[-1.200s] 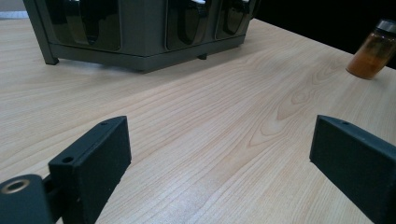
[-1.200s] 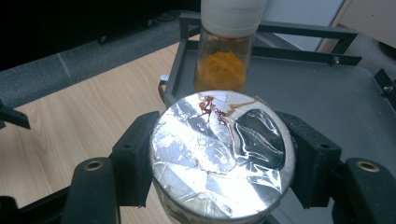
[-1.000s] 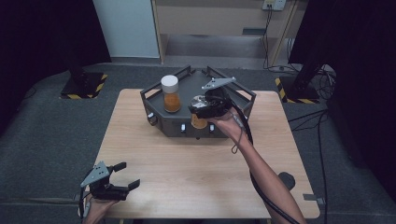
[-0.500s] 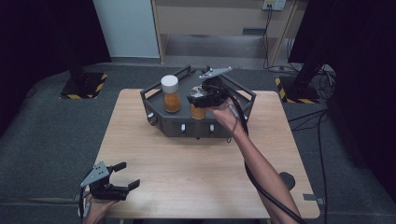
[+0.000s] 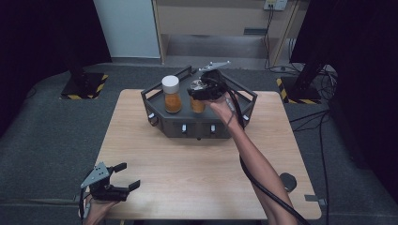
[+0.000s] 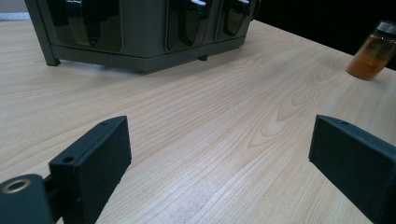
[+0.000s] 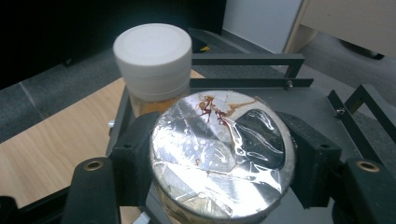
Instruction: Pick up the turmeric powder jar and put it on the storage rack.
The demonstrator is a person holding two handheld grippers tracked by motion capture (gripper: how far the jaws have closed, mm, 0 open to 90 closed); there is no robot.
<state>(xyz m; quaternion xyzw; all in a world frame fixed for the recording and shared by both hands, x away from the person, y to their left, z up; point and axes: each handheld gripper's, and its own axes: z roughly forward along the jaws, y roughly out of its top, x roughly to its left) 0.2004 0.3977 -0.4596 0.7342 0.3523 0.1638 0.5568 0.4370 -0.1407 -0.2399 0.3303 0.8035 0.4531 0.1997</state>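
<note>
A foil-topped jar [image 7: 223,154] of amber contents is gripped by the right claw [image 5: 202,92], both pads being pressed against its sides just under the crumpled foil, as is seen in the right gripper view. Compared with a second ago, the jar has been carried a little toward the far edge of the desk [image 5: 197,187] and is now held over the dark rack [image 5: 159,123] that stands at the desk's far middle, just beside the white-capped jar [image 5: 171,93] already standing in the rack. From this it is judged that the carrying is nearly done and that lowering and release into a free place of the rack are what remain; whether the jar's base already rests on the rack cannot be told. The left claw [image 5: 123,176] is held released and empty at the near left corner of the desk, unmoved.
</note>
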